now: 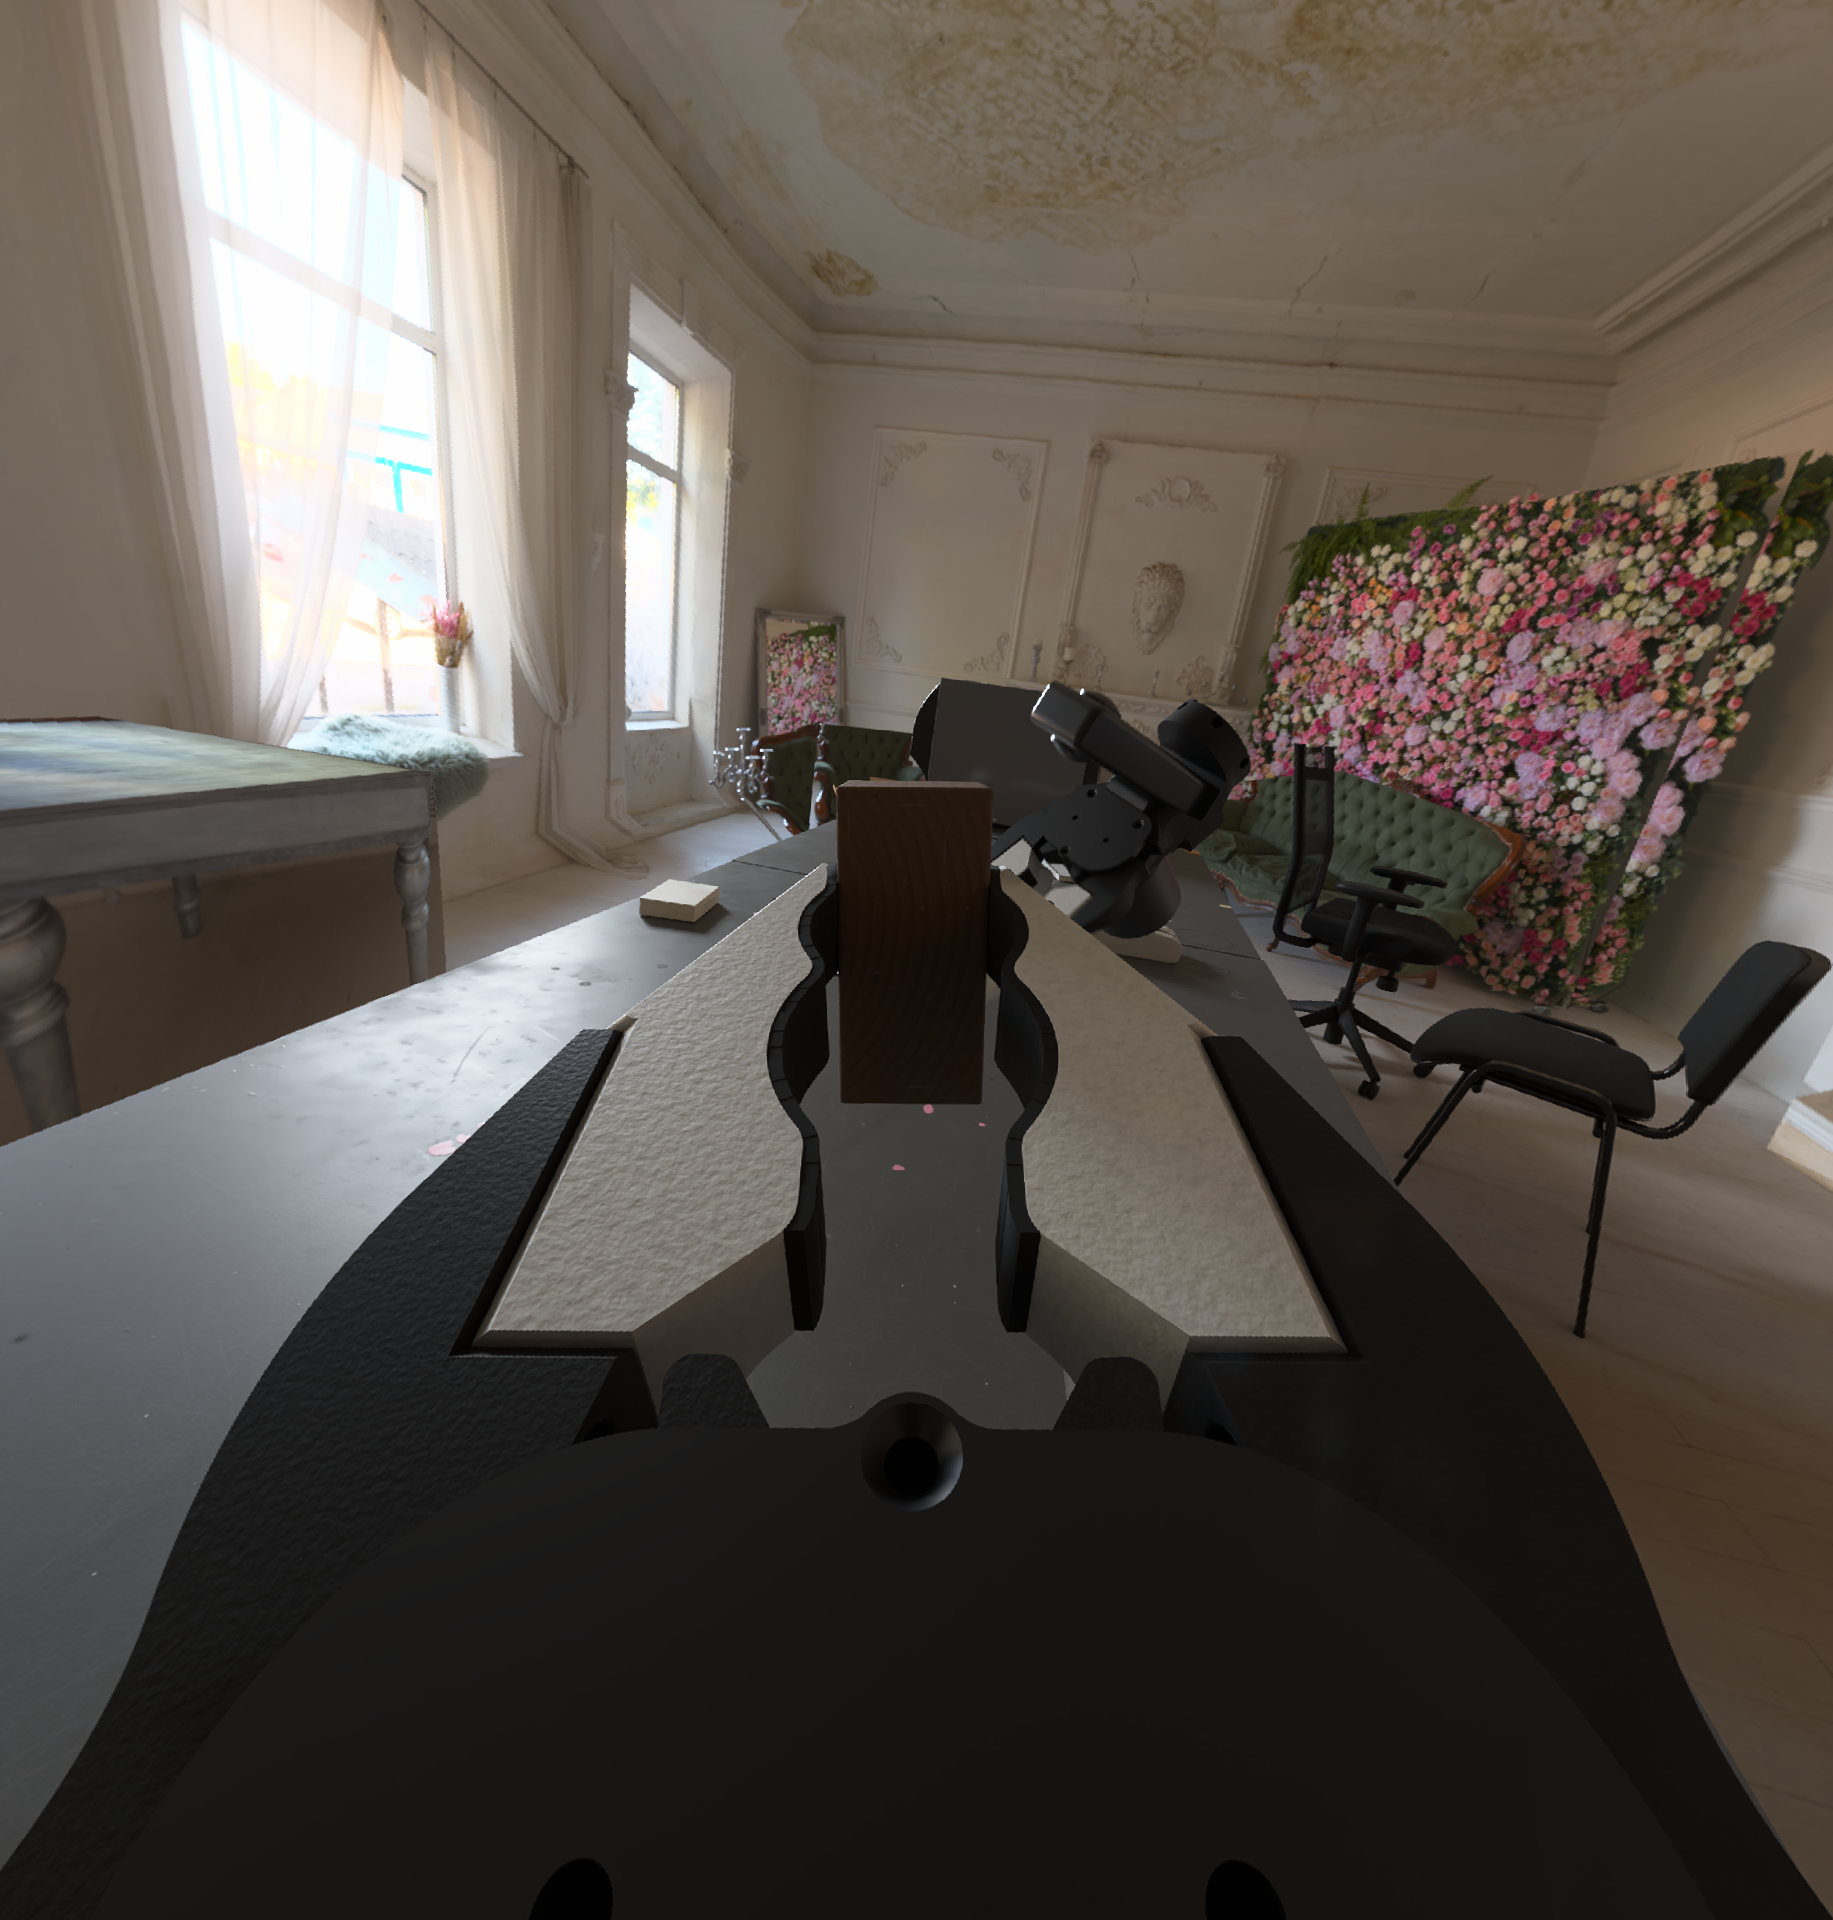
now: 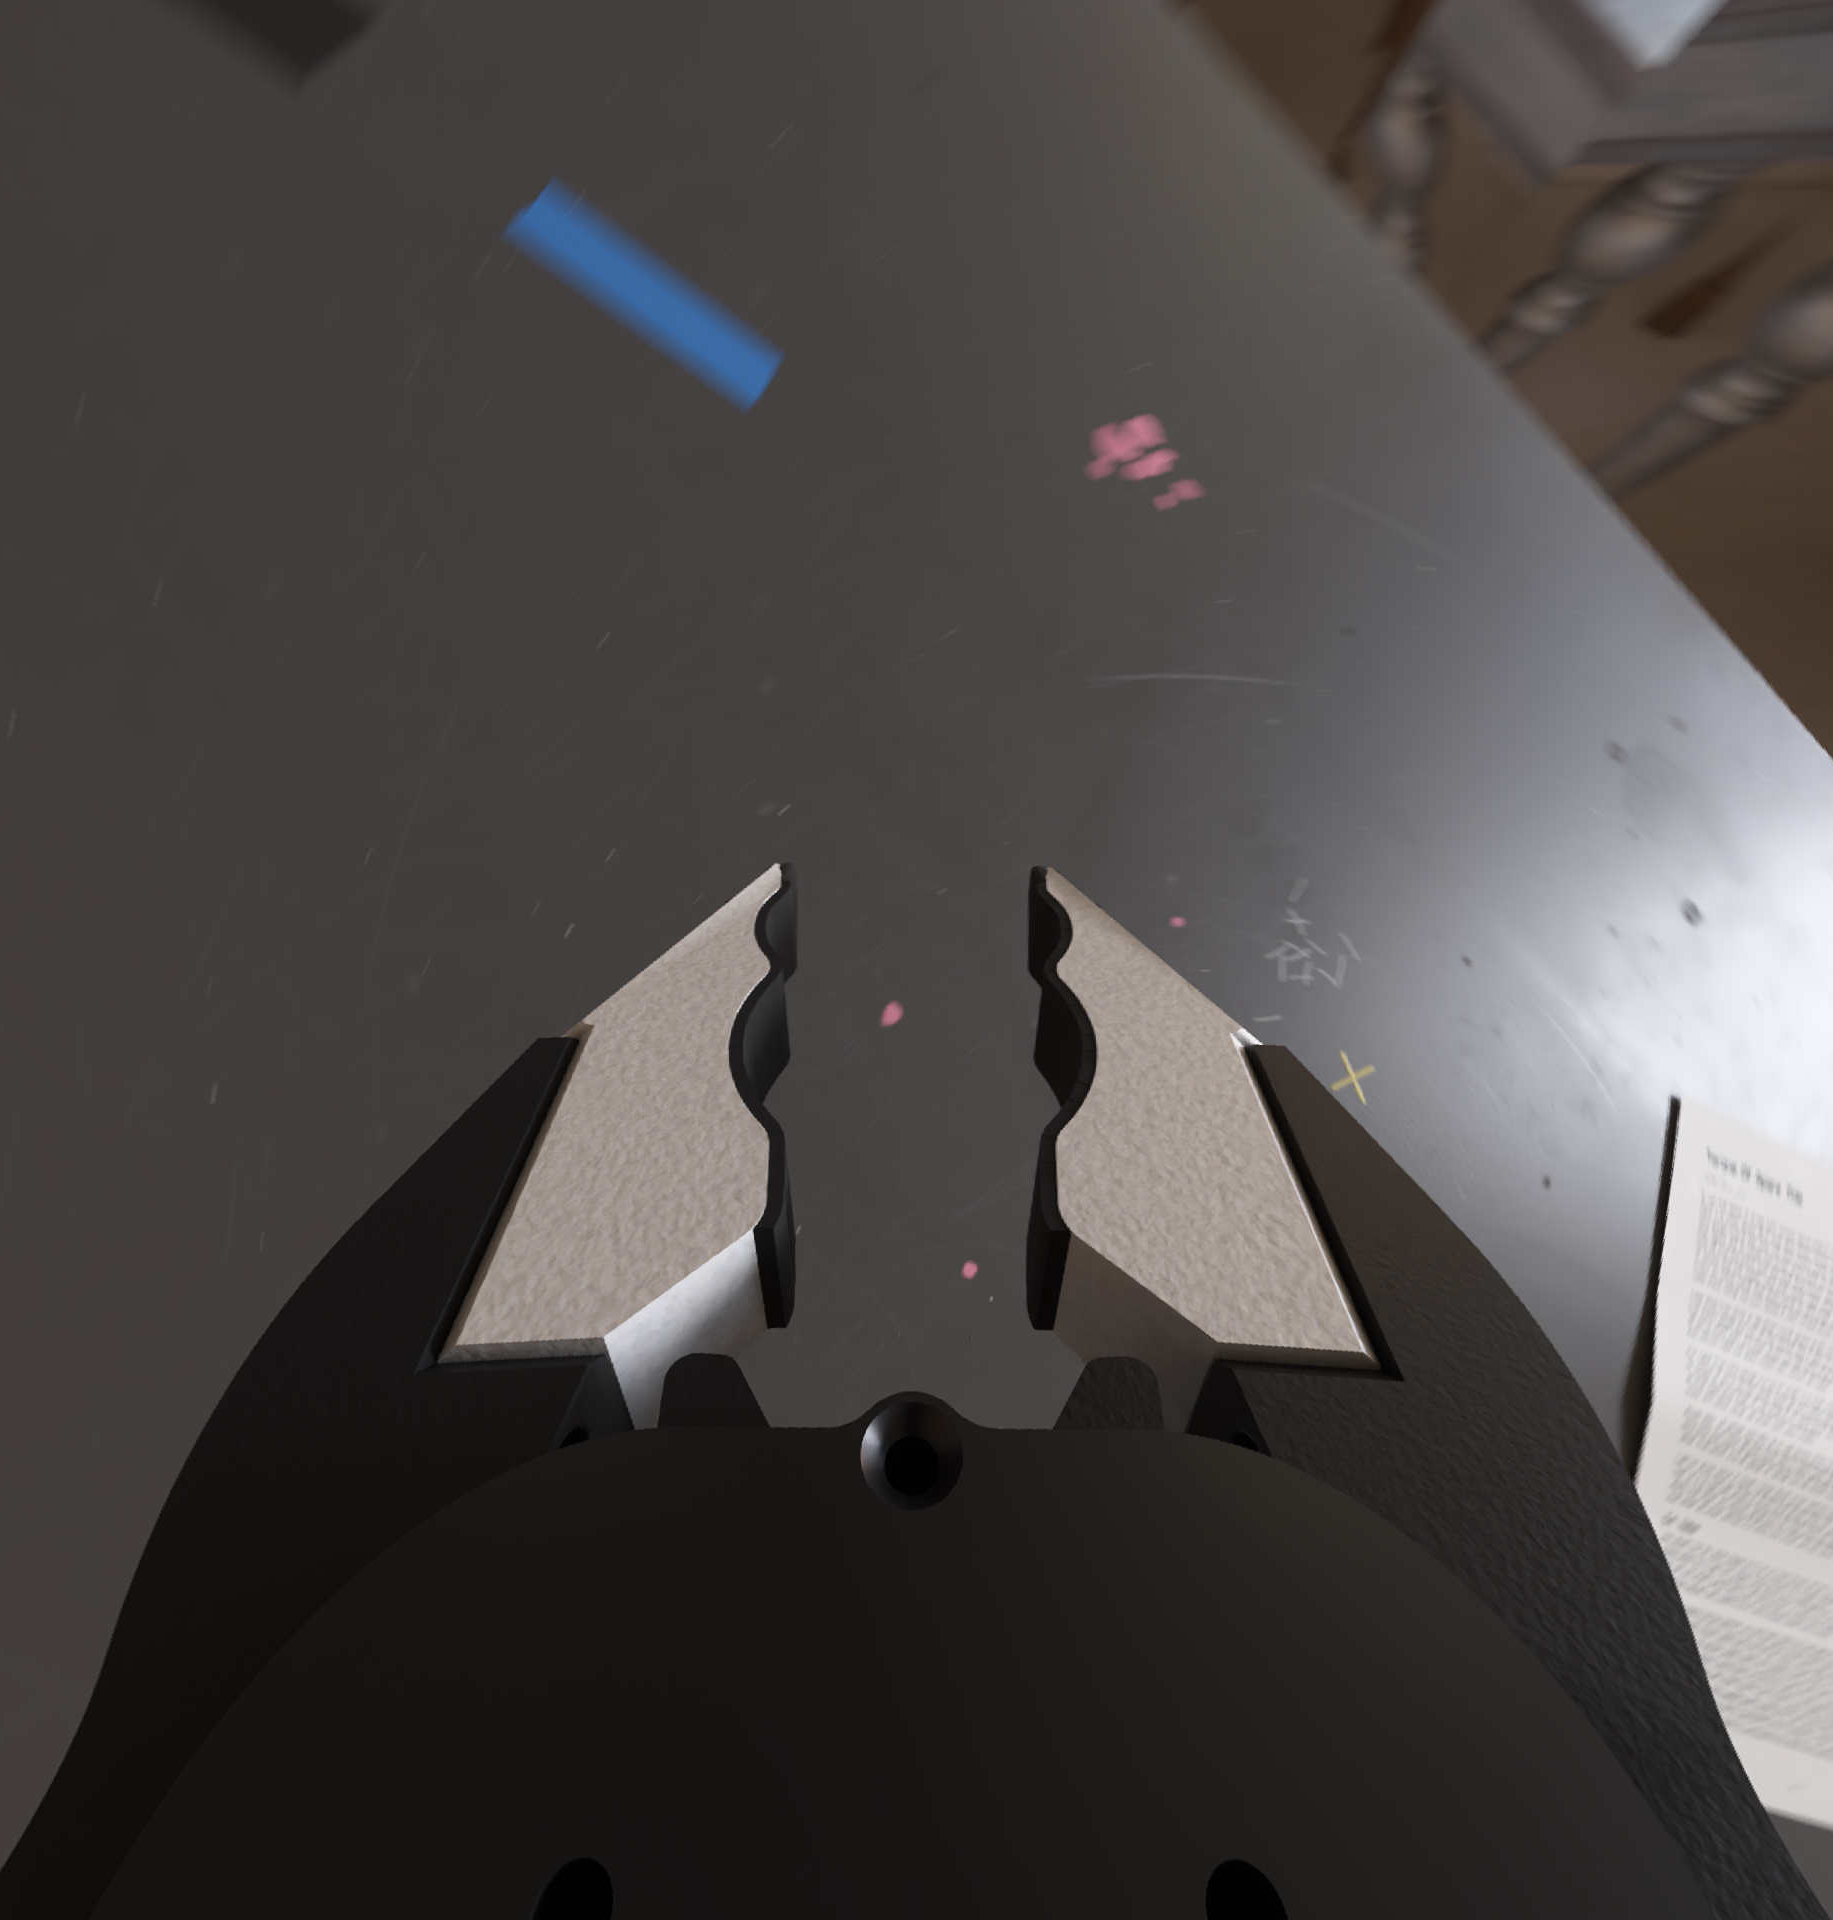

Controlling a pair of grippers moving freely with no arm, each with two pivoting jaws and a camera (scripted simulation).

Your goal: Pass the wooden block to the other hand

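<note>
A dark brown wooden block stands upright between the fingers of my left gripper, which is shut on it and holds it above the dark table. The right gripper's dark body shows just behind the block to the right, tilted downward over the table. In the right wrist view my right gripper is open and empty, pointing down at the dark tabletop. The block does not show in that view.
A small cream pad lies on the table beyond the block to the left. A blue bar and a printed sheet lie on the tabletop. Black chairs and a flower wall stand to the right; a grey side table stands left.
</note>
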